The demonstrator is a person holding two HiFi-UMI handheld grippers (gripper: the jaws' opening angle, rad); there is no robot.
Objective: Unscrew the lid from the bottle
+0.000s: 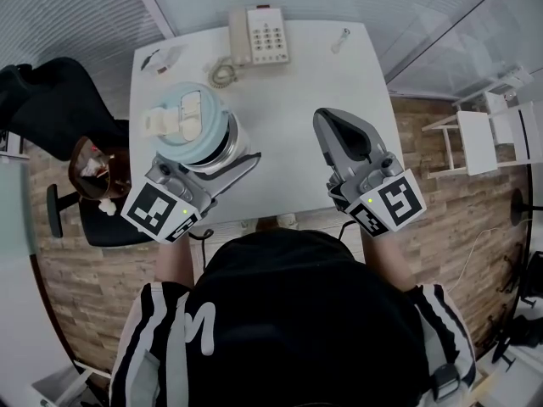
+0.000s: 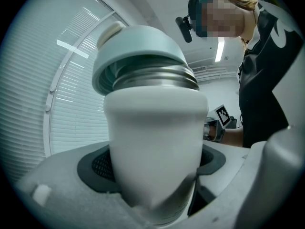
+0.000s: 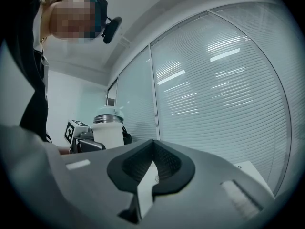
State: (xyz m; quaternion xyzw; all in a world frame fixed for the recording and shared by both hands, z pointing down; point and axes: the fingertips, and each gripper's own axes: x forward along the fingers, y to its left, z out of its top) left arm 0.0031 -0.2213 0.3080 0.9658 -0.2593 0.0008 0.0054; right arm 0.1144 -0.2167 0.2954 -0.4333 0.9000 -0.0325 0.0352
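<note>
Over the near left part of the white table (image 1: 288,100), the left gripper (image 1: 214,153) clamps the body of the white bottle (image 1: 233,138). The bottle's long axis stands upright, with the pale-green lid (image 1: 187,117) on top. Only the left gripper view shows the steel threaded neck (image 2: 155,78) under that lid. Over the table's near right part, the right gripper (image 1: 335,127) is pressed closed with nothing in it.

bottle (image 1: 226,136): white, pale blue lid (image 1: 188,115) on, at table's (image 1: 322,83) left.
left gripper (image 1: 231,161): clamps bottle's body.
right gripper (image 1: 327,119): jaws together, empty, apart from bottle.
telephone (image 1: 259,34): table's far edge.
</note>
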